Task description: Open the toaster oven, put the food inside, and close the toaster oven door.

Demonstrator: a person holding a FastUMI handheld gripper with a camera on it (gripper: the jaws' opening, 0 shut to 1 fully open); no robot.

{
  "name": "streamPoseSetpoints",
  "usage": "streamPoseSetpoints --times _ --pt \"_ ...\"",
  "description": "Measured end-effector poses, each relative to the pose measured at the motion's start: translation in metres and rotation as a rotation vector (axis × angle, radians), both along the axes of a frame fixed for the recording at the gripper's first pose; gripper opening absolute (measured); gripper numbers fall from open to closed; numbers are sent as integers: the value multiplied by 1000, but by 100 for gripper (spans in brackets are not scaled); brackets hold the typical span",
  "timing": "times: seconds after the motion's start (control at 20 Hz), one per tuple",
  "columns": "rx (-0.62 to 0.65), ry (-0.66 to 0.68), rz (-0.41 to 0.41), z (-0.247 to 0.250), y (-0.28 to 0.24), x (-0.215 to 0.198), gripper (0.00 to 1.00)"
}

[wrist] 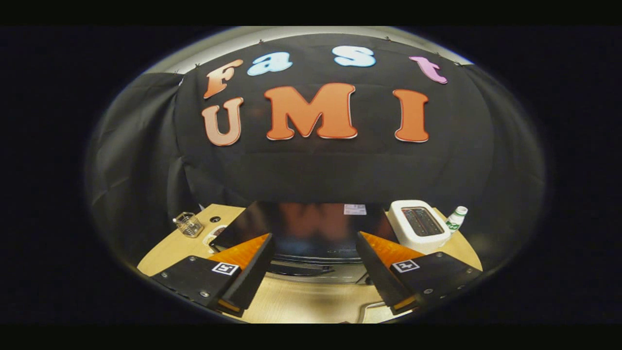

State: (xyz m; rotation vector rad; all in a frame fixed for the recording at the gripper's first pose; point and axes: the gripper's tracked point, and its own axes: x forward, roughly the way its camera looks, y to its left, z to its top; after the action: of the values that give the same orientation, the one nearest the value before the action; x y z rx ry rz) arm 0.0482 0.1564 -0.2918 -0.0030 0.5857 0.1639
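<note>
Claw [313, 272] was spread wide, gripping nothing, hovering above the table [301, 301]. Oven [311, 228] sat dead ahead at 12 o'clock, its dark glossy top just beyond the fingers; door state hard to tell from this high angle. Toaster [420, 224] at 2 o'clock and bottle [456, 218] past it, glass [188, 224] at 10. Food wasn't identifiable. Risk: coming down blind, fingers could hit the oven top or miss the handle.

Glossy black toaster oven [311, 226], white toaster [419, 226], pale wood table [301, 301], white bottle [456, 218] with green label
</note>
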Motion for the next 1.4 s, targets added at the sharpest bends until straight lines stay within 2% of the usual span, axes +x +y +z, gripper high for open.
streamPoseSetpoints --times 0.25,0.35,0.6,0.7,0.8,1.05,1.25,1.4 --pt "-34 52 -35 -47 13 3 99" --pt "-55 -3 -44 -47 14 9 100" --pt "-19 -77 -77 -44 23 -9 98" --pt "-33 -99 -32 -44 27 -18 96" --pt "11 -90 -27 -44 31 -28 95" --pt "-4 -53 25 -47 29 -61 95" --pt "13 32 96 -66 29 -108 94" --pt "77 116 115 -87 30 -134 94"
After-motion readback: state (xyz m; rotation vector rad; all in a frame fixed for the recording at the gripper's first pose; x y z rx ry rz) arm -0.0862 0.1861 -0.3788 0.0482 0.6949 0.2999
